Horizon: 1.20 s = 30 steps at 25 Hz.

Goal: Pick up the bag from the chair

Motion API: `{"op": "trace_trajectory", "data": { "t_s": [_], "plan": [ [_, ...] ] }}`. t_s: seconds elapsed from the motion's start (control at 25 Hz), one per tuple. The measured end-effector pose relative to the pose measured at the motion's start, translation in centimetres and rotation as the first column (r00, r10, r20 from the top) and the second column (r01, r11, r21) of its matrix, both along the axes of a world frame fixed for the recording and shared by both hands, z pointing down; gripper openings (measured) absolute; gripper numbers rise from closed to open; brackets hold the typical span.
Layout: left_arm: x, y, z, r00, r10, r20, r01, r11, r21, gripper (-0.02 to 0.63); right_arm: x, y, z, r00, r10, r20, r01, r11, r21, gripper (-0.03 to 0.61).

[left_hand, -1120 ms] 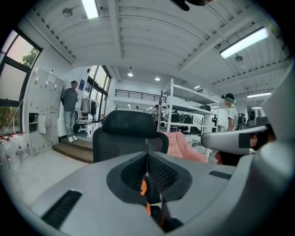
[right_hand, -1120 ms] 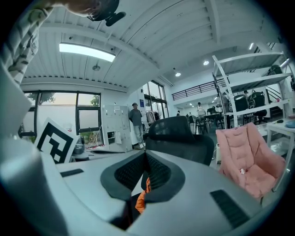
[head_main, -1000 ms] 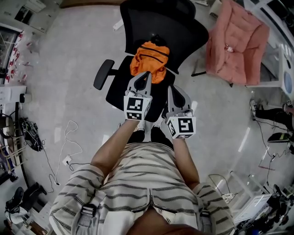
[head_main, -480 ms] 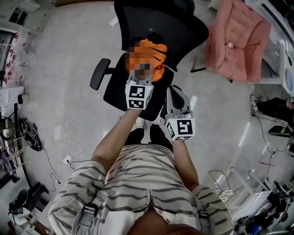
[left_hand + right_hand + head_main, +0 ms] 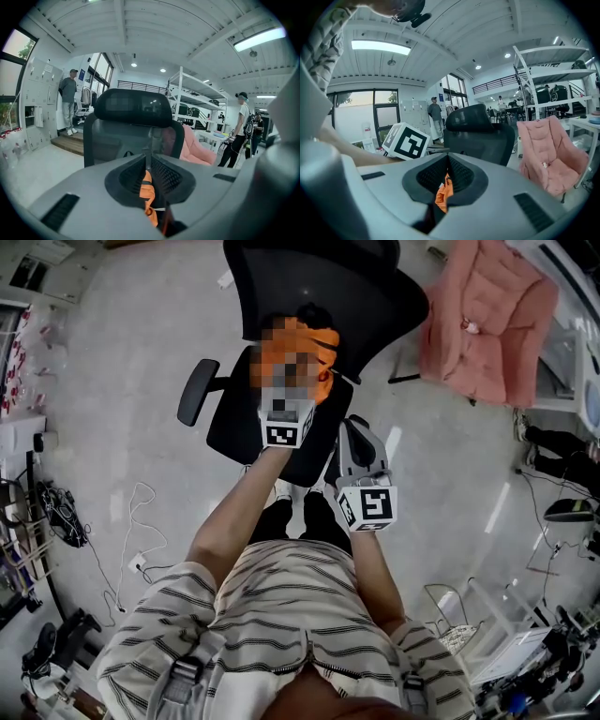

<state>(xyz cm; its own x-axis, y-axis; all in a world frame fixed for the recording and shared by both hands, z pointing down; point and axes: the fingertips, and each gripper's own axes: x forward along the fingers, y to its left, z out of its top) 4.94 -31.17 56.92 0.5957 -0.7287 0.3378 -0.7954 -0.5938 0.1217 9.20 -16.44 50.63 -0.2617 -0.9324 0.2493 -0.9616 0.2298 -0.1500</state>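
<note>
An orange bag (image 5: 328, 341) lies on the seat of a black office chair (image 5: 319, 277), partly under a mosaic patch. My left gripper (image 5: 292, 395) reaches over the seat to the bag's near side, its tips hidden by the patch. In the left gripper view its jaws (image 5: 146, 168) meet, and a strip of the bag (image 5: 149, 187) shows through the slit below them. My right gripper (image 5: 350, 425) hangs farther back at the seat's front right edge, shut and empty. A bit of the bag (image 5: 443, 194) shows past its jaws, with the chair (image 5: 478, 126) behind.
A pink padded chair (image 5: 487, 324) stands right of the office chair. White cables (image 5: 141, 521) trail on the floor at left, with clutter along both side walls. People (image 5: 68, 101) stand in the background near the shelving (image 5: 187, 103).
My left gripper has moved forward over the seat to the orange bag. The right gripper has stayed almost where it was.
</note>
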Motion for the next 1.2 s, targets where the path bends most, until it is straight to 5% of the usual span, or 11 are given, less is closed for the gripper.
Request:
{"op": "trace_trajectory", "data": {
  "t_s": [1.2],
  "plan": [
    [4.9, -8.3, 9.1, 0.998, 0.011, 0.056, -0.003, 0.991, -0.130, 0.135, 0.9, -1.5, 4.3, 1.000, -0.003, 0.011, 0.003, 0.997, -0.076, 0.017]
  ]
}}
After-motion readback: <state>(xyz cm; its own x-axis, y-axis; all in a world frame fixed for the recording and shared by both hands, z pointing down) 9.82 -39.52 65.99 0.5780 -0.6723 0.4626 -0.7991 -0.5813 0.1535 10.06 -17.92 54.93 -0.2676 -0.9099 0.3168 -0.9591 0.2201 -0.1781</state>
